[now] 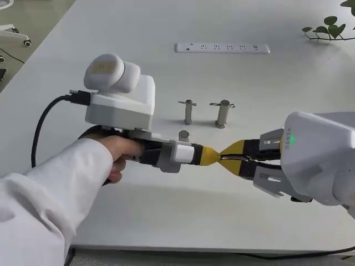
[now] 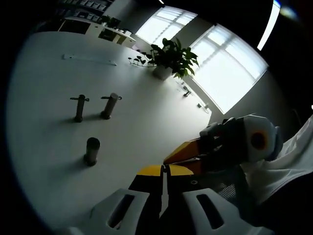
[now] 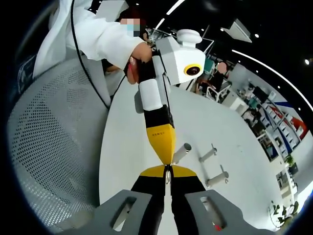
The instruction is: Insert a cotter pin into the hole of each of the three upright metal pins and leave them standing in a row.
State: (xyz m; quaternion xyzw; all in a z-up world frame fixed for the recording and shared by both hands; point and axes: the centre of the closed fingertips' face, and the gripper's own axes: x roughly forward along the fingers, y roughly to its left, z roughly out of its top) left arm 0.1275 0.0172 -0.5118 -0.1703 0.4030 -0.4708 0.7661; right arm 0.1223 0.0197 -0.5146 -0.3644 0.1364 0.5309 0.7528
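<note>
Where the yellow, wedge-shaped tips of the left tongs (image 1: 216, 157) and right tongs (image 1: 226, 158) meet nose to nose above the smooth white tabletop (image 1: 166, 205), both pairs are pressed together. The right pair's tips pinch a thin grey sliver (image 3: 167, 177), too small to identify. Three dull steel cylinders stand upright on the tabletop beyond the tongs. The near pin (image 1: 183, 134), bare-topped, is just behind the left tongs. Farther back, the back-left pin (image 1: 188, 112) and the thicker back-right pin (image 1: 222, 114) stand side by side, each with a thin cotter pin (image 1: 188, 103) crossing its top. A flat white power strip (image 1: 222, 48) lies well behind them.
</note>
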